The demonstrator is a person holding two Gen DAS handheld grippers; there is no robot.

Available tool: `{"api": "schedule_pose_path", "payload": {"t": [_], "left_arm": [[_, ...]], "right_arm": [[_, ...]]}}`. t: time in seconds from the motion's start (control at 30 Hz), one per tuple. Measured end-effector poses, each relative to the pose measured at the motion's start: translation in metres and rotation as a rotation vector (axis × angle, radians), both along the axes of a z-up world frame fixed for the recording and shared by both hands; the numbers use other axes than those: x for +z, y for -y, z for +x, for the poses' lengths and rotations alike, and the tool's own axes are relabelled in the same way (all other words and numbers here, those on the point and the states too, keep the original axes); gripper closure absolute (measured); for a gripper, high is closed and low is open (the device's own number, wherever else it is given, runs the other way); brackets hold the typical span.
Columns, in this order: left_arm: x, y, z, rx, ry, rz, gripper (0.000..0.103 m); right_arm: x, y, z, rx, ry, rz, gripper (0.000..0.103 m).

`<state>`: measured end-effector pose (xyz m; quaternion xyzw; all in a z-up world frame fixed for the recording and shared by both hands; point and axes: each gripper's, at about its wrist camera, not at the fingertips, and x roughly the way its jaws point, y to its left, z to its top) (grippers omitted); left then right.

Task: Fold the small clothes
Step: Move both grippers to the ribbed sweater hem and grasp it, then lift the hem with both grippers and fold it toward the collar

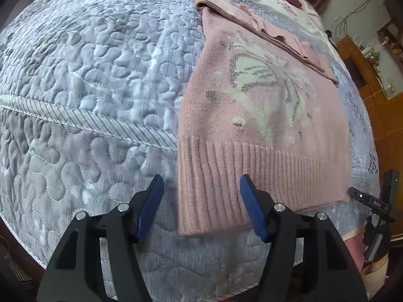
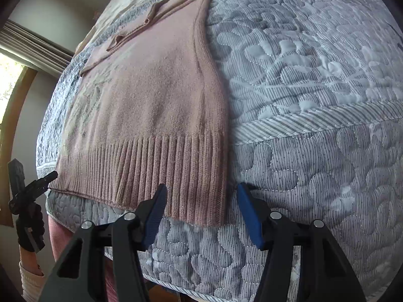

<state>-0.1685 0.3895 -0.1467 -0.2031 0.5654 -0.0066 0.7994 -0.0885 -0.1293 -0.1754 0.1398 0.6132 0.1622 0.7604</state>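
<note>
Only one tiny bit of writing

Far to the right of the open jaws, in the left wrist view, the other gripper [image 1: 372,202] has a small black bar with pale letters that look like "DAS", too small to be sure. The pink sweater [image 1: 264,115] shows a butterfly picture, no words.

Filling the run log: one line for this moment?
left gripper: open, at hem corner | right gripper: open, at other corner | pink sweater: flat on mattress
</note>
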Motion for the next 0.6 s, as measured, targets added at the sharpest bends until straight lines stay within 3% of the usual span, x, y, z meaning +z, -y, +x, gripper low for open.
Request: {"api": "schedule_pose_path", "payload": {"t": [0.13,0.37,0.6], "left_arm": [[-0.004,0.005,0.003,0.003,-0.013,-0.006,0.044],[-0.008,0.002,0.005,0.025,-0.025,-0.033,0.049],[-0.009,0.003,0.003,0.027,-0.018,-0.063,0.072]], "right_arm": [[-0.002,-0.004,0.002,0.011,-0.017,0.039,0.057],[-0.005,-0.013,0.003,0.040,-0.010,0.011,0.061],[-0.007,-0.014,0.002,0.056,-0.012,0.024,0.082]]}}
